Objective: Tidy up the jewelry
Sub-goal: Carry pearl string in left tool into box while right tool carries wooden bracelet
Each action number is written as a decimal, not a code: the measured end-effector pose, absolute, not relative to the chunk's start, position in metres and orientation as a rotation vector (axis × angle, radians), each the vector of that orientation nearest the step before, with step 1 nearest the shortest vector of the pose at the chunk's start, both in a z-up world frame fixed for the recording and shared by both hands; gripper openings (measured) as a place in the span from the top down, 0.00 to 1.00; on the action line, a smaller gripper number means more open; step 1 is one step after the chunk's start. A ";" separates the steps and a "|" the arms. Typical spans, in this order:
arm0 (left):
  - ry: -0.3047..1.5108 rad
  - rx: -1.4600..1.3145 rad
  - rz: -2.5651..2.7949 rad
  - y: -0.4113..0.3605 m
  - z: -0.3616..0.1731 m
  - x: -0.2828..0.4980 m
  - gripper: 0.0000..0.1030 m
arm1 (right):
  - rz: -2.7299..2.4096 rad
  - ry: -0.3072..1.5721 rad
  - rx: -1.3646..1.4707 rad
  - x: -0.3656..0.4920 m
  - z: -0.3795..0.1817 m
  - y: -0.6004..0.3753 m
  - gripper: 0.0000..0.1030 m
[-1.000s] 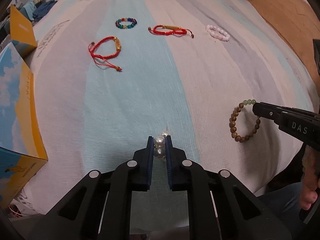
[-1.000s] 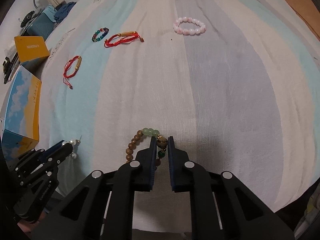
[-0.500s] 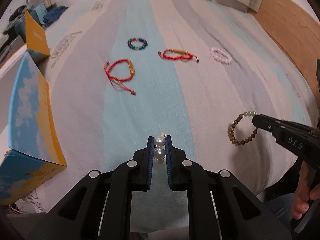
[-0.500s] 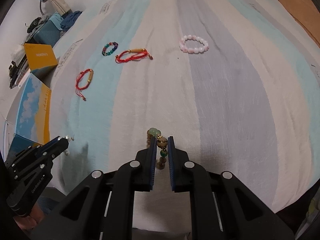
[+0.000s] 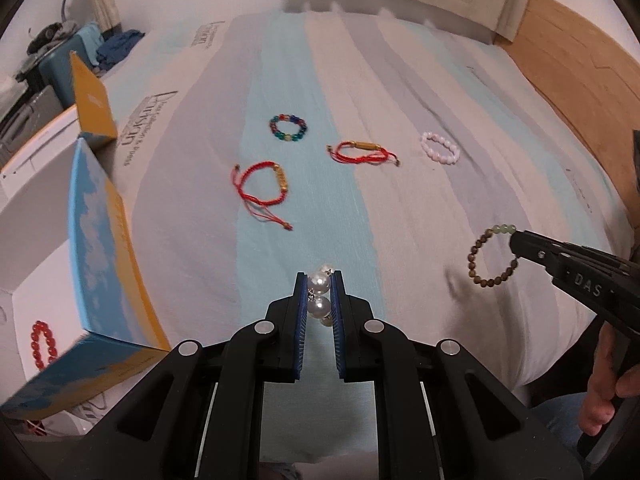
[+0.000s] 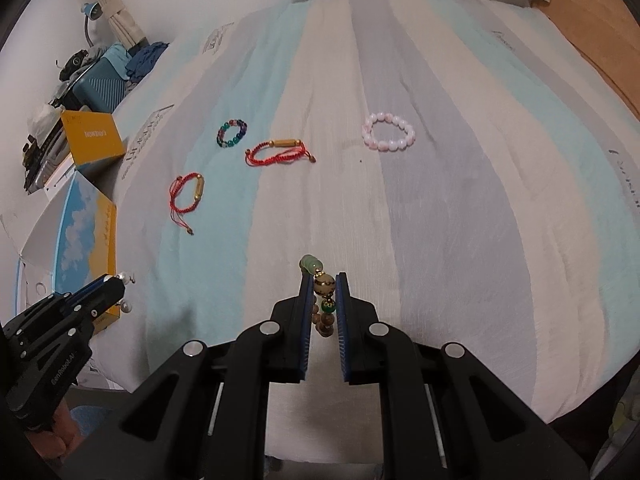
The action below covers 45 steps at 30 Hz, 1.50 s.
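My left gripper [image 5: 319, 280] is shut on a white pearl piece [image 5: 319, 295], lifted above the striped bedspread [image 5: 400, 200]. My right gripper [image 6: 324, 282] is shut on a brown wooden bead bracelet [image 6: 323, 285] with green beads; the bracelet [image 5: 493, 256] dangles from that gripper [image 5: 516, 242] in the left wrist view. On the bed lie two red cord bracelets [image 5: 262, 188] [image 5: 362, 153], a multicoloured bead bracelet [image 5: 289, 129] and a pink bead bracelet [image 5: 440, 148]. The left gripper [image 6: 116, 284] shows at the left of the right wrist view.
An open blue and yellow box [image 5: 100, 248] stands at the bed's left edge, with a red bead bracelet [image 5: 40, 340] on its white inside. A second yellow box [image 5: 90, 100] stands behind it. A wooden headboard [image 5: 580, 72] runs along the right. Clutter sits far left.
Both grippers have risen off the bed with their pieces; the wooden bracelet now hangs free, and the bed looks farther away. The box interior has come into view.
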State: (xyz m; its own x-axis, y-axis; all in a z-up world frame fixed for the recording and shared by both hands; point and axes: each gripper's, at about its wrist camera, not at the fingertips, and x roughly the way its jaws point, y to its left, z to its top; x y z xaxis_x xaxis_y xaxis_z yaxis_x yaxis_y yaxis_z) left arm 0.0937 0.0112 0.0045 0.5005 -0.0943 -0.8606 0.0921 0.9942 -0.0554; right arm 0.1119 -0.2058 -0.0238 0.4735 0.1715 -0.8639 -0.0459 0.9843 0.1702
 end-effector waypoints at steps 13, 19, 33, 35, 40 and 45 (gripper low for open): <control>0.984 -0.060 -0.052 0.059 0.041 0.094 0.90 | 0.163 1.040 0.084 0.118 0.002 -0.171 0.90; 0.985 -0.078 -0.018 0.083 0.048 0.095 0.90 | 0.194 1.023 0.059 0.122 0.015 -0.147 0.90; 0.992 -0.113 0.025 0.151 0.073 0.088 0.90 | 0.306 0.970 -0.002 0.125 0.052 -0.057 0.90; 0.977 -0.115 0.046 0.163 0.081 0.083 0.90 | 0.323 0.959 -0.020 0.123 0.059 -0.041 0.90; 0.951 -0.140 0.076 0.199 0.098 0.070 0.89 | 0.363 0.931 -0.052 0.117 0.077 0.000 0.90; 0.957 -0.158 0.143 0.243 0.104 0.053 0.89 | 0.432 0.906 -0.073 0.104 0.095 0.045 0.90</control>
State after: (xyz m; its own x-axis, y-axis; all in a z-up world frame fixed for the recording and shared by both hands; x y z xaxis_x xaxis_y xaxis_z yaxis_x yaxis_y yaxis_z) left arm 0.0525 0.2425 0.1037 0.5680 0.0510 -0.8215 -0.1908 0.9790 -0.0712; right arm 0.1038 0.0447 0.0946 0.5375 0.3320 -0.7752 -0.3930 0.9119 0.1181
